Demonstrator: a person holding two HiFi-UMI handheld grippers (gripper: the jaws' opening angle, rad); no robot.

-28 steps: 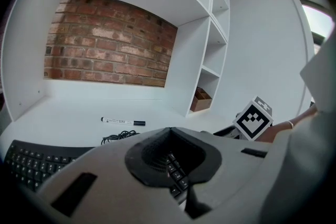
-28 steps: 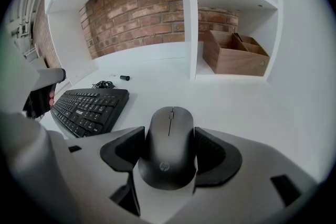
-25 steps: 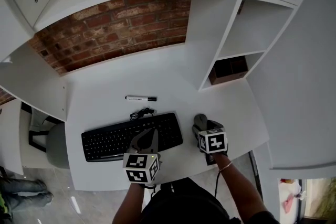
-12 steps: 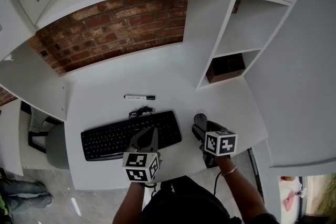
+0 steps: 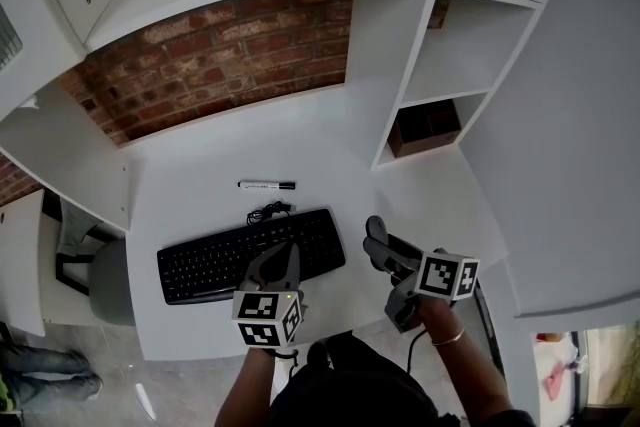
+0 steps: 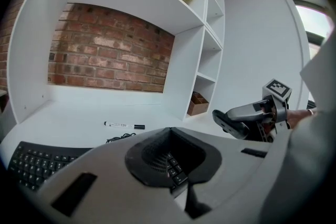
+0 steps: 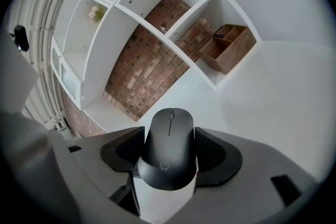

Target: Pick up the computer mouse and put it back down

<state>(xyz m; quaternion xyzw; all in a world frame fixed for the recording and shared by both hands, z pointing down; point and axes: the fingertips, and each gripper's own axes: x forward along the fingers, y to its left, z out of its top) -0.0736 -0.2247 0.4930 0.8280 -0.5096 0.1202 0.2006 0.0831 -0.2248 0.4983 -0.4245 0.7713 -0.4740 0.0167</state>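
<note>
A black computer mouse (image 7: 169, 149) sits clamped between the jaws of my right gripper (image 7: 168, 168), its nose pointing away from me. In the head view the right gripper (image 5: 388, 253) holds the mouse (image 5: 377, 235) off the white desk (image 5: 200, 190), to the right of the black keyboard (image 5: 230, 260). The left gripper view shows the mouse (image 6: 229, 123) in the air at the right. My left gripper (image 5: 283, 257) hovers over the keyboard's near right part, jaws closed together with nothing in them.
A black-capped marker (image 5: 267, 185) and a coiled cable (image 5: 268, 213) lie behind the keyboard. A wooden box (image 5: 425, 127) stands in the low shelf compartment at the right. White shelving and a brick wall (image 5: 220, 50) bound the desk. A chair (image 5: 85, 260) is at the left.
My right gripper has risen off the desk with the mouse and drawn back to the right, toward the desk's front edge. The left gripper has stayed put.
</note>
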